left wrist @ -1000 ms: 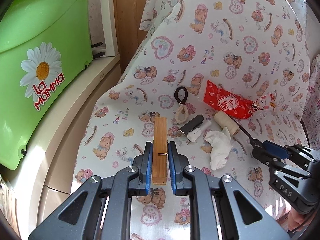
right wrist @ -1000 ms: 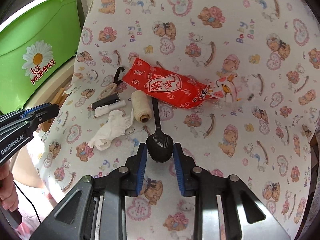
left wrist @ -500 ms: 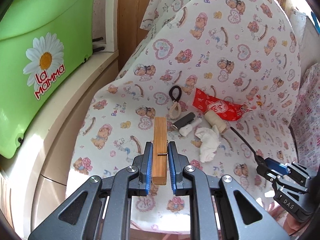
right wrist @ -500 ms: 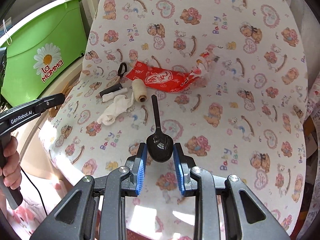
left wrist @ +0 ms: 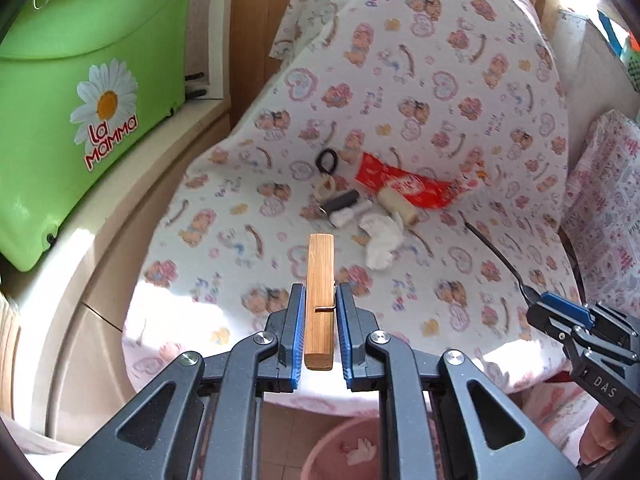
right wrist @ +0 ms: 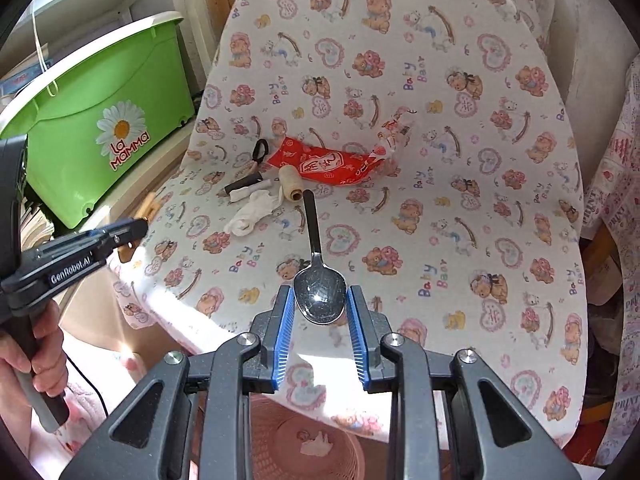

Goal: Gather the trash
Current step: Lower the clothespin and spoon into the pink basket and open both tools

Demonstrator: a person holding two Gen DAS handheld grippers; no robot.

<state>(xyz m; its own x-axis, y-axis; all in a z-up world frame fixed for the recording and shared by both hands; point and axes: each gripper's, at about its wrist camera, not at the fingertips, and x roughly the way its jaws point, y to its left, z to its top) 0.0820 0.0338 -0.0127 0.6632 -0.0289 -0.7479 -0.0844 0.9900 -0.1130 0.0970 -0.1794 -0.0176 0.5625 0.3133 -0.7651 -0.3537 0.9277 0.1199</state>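
Observation:
My left gripper point(left wrist: 319, 312) is shut on a wooden clothespin point(left wrist: 319, 276) that points forward over the front edge of the seat. My right gripper point(right wrist: 320, 312) is shut on the bowl of a dark metal spoon point(right wrist: 318, 292), handle pointing away; it shows at the right of the left wrist view too, right gripper point(left wrist: 560, 316). On the bear-print seat cover point(right wrist: 460, 208) lie a red snack wrapper point(right wrist: 324, 164), a thread spool point(right wrist: 289, 184), a crumpled white tissue point(right wrist: 250, 216), a dark stick point(right wrist: 244, 182) and a black ring point(right wrist: 261, 148). A pink basket point(right wrist: 304, 440) stands on the floor below both grippers.
A green plastic tub point(left wrist: 72, 92) with a daisy label sits on a beige ledge point(left wrist: 132, 184) to the left of the chair. A person's hand point(right wrist: 40, 344) holds the left gripper's handle. Another patterned cloth point(right wrist: 616, 200) hangs at the right.
Both grippers have pulled back from the pile of items toward the seat's front edge, each keeping its hold. The pink basket has come into view below them.

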